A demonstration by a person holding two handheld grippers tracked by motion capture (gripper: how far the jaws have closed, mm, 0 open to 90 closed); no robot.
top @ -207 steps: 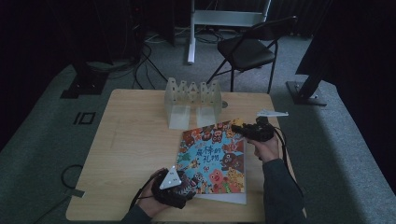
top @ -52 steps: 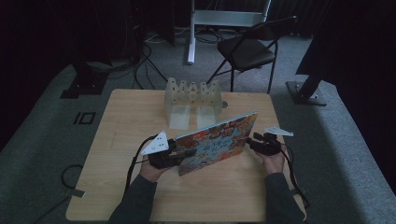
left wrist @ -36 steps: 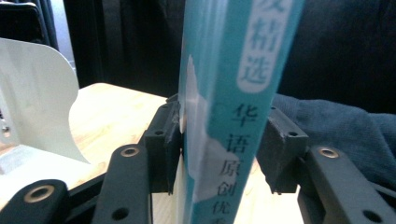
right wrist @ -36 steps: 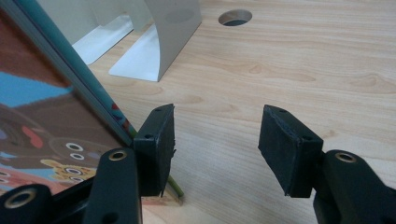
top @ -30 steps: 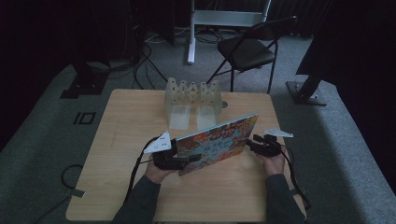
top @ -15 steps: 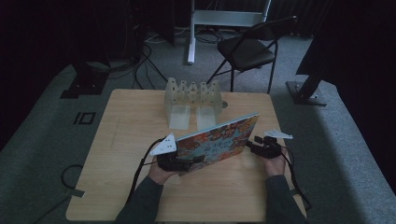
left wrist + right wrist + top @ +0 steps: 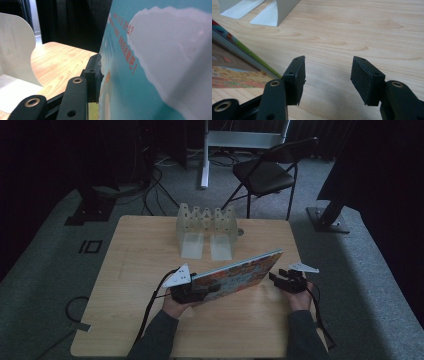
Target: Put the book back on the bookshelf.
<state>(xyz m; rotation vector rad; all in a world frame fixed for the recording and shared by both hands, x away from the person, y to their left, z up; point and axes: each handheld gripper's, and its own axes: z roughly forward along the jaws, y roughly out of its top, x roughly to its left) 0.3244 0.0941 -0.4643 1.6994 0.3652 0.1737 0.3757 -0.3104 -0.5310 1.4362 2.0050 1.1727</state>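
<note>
Above the table (image 7: 130, 270), book (image 7: 150, 75) shows unreadable red writing.

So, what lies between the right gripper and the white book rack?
In the high view, between the right gripper and the white book rack lies bare table, with the tilted book's raised corner alongside.

Left claw (image 7: 206, 290) jaws just closing, clamped, level, right claw (image 7: 280, 281) jaws apart, low, forearms entering below.
</note>
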